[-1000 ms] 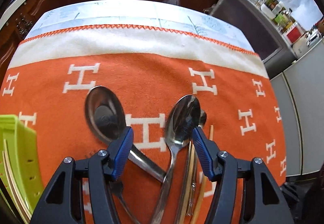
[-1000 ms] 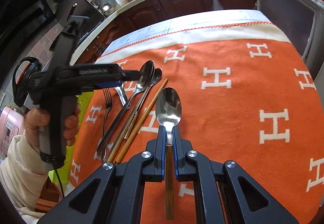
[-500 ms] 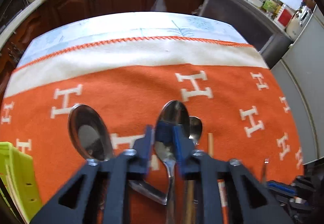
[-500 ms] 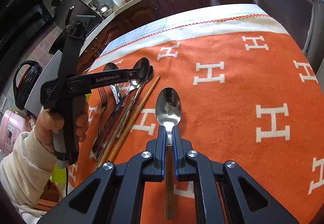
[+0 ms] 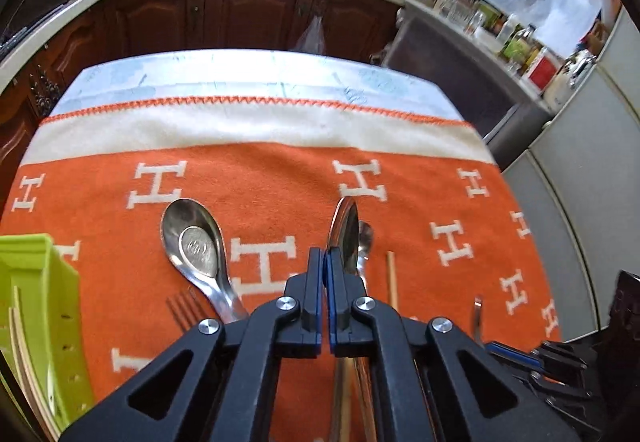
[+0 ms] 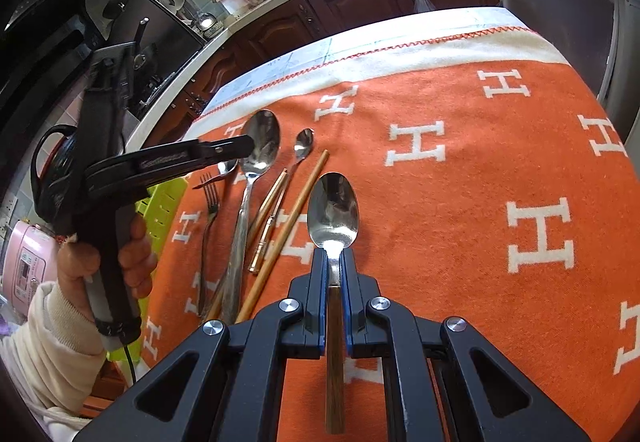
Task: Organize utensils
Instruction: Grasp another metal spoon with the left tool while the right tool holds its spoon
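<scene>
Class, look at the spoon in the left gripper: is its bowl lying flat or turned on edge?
On edge. In the left wrist view the large spoon shows only a narrow sliver of bowl beyond the left gripper.

I see the desk under an orange blanket patterned with white H letters; on it lie a wide steel spoon, a fork and wooden chopsticks.

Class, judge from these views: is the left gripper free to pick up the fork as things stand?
Probably not yet. The left gripper is shut, apparently on the large spoon. The fork lies close by with its tines uncovered, so only that grip seems to stand in the way.
</scene>
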The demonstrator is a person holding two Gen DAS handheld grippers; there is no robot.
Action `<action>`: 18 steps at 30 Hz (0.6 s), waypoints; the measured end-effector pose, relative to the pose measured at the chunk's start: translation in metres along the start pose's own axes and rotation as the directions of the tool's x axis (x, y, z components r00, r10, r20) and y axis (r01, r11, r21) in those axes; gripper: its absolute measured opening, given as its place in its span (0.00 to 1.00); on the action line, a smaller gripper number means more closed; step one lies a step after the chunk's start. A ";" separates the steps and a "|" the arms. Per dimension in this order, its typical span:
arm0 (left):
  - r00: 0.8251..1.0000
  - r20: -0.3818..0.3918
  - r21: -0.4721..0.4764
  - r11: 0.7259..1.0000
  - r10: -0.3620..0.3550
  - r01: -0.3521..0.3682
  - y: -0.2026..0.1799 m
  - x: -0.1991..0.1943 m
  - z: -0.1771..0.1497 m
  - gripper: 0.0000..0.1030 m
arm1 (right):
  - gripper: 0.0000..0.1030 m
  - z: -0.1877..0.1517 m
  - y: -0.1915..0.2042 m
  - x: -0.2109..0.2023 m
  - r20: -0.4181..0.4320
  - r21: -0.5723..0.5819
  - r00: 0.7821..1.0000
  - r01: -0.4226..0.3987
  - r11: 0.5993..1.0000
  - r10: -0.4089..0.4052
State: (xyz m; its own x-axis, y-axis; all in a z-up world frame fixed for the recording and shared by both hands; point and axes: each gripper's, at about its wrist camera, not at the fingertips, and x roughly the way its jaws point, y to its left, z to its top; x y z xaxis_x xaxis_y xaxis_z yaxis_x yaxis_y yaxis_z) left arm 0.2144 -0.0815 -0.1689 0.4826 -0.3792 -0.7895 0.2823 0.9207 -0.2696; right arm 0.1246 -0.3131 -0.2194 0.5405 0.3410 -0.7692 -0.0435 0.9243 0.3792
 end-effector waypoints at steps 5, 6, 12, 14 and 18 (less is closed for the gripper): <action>0.998 0.064 -0.001 1.000 -0.029 0.030 -0.001 -0.044 -0.006 0.00 | 0.06 0.000 0.011 -0.008 0.006 -0.016 1.000 -0.008 1.000 0.008; 0.996 0.083 -0.006 0.999 -0.035 0.035 0.000 -0.058 -0.008 0.00 | 0.06 0.001 0.014 -0.009 0.008 -0.020 1.000 -0.009 1.000 0.009; 0.984 0.171 -0.031 0.998 -0.047 0.053 0.013 -0.122 -0.019 0.00 | 0.06 -0.001 0.039 -0.021 0.024 -0.049 0.999 -0.027 0.998 0.028; 0.978 0.207 -0.036 0.998 -0.040 0.048 0.019 -0.148 -0.024 0.00 | 0.06 -0.001 0.048 -0.027 0.026 -0.063 0.999 -0.039 0.997 0.041; 0.959 0.284 -0.044 0.998 -0.020 0.034 0.029 -0.201 -0.037 0.00 | 0.06 -0.002 0.071 -0.033 0.027 -0.097 0.998 -0.057 0.994 0.060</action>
State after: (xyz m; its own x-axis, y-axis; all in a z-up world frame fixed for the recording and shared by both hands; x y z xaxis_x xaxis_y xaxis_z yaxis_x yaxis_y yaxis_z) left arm 0.0947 0.0249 -0.0389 0.6922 -0.4087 -0.5948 0.2621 0.9103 -0.3204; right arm 0.1020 -0.2583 -0.1680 0.5594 0.3911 -0.7308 -0.1556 0.9155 0.3709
